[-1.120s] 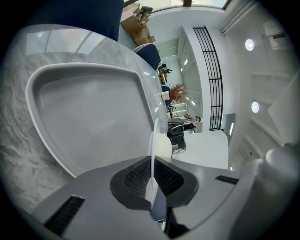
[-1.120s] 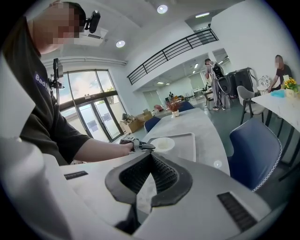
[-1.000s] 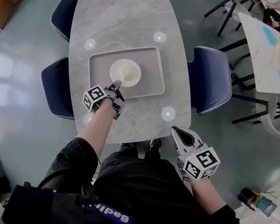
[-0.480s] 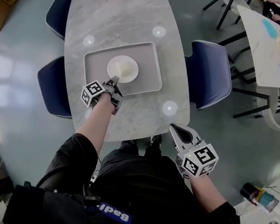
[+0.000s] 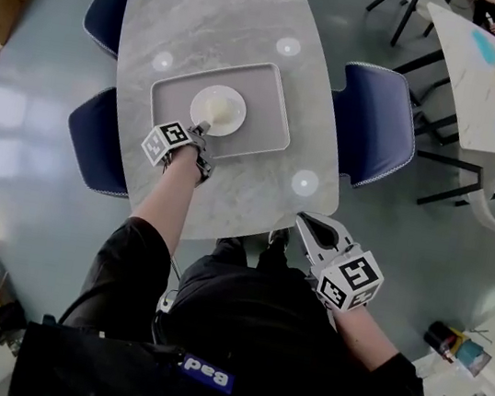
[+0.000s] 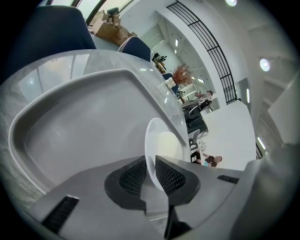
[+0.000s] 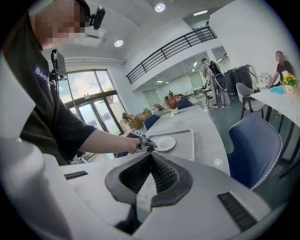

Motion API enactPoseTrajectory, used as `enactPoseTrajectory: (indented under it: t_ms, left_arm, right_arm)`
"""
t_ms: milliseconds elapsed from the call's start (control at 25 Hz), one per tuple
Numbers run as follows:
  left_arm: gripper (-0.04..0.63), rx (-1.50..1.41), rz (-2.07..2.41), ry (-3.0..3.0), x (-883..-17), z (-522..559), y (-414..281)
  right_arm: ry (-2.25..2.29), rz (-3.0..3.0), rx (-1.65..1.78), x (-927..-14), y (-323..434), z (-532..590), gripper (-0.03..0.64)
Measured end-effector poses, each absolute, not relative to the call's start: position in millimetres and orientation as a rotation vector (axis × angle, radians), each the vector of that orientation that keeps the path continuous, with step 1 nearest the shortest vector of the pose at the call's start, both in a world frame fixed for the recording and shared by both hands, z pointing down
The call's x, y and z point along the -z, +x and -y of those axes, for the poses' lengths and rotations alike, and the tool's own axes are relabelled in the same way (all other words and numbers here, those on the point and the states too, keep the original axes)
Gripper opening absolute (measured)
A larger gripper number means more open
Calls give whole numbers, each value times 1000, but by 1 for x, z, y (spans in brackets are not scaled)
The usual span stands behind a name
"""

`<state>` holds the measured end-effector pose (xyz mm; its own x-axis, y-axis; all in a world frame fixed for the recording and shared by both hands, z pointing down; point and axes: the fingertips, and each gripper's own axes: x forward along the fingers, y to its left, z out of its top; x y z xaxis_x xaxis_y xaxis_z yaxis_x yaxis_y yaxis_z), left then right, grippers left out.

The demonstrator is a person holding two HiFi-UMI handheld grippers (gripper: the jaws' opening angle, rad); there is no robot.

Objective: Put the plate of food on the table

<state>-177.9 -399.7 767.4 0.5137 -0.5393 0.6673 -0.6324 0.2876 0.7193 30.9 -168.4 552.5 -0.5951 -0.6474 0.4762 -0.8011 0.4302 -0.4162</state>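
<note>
The left tool (image 5: 201,127) reaches over the near edge of the tray (image 5: 263,111) with its jaws opening; the rim of the white plate (image 5: 218,108) stands between the pads, and they no longer look pressed on it. The plate lies inside the tray, toward its near left part, and the tray rests on the grey marbled surface (image 5: 239,14), so this looks like the release after setting down. The next move calls for drawing the left tool straight back off the rim without dragging or tipping the plate. The right tool (image 5: 308,225) hangs off the surface's near right corner, jaws together and empty. The food (image 5: 218,104) shows only as a pale mound, so what it is cannot be told, and the person's own body hides part of the surface's near edge
</note>
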Motion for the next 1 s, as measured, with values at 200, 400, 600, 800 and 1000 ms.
enactPoseTrajectory:
  t_ms: [200,400,600,800,1000]
  left_arm:
    - [84,-188,1134,1354,-772,397,-182]
    - [109,-252,1103,1341,-777,395,-180]
    - [133,-301,1106,1320,-776,390,-188]
    - [133,-272,1143,1373,-757,382,-197]
    - [133,-144,1093,1678,-696,367,-182]
  right_arm:
    - [1306,2412,-891,-553,36,169,11]
    - [1345,2396,-886,-553,47,173,11]
    - [1346,2407,-882,-548,51,175,11]
    - [1304,2450,-864,-542,50,178,11]
    - [1233,2532,-895,-532,38,182,11]
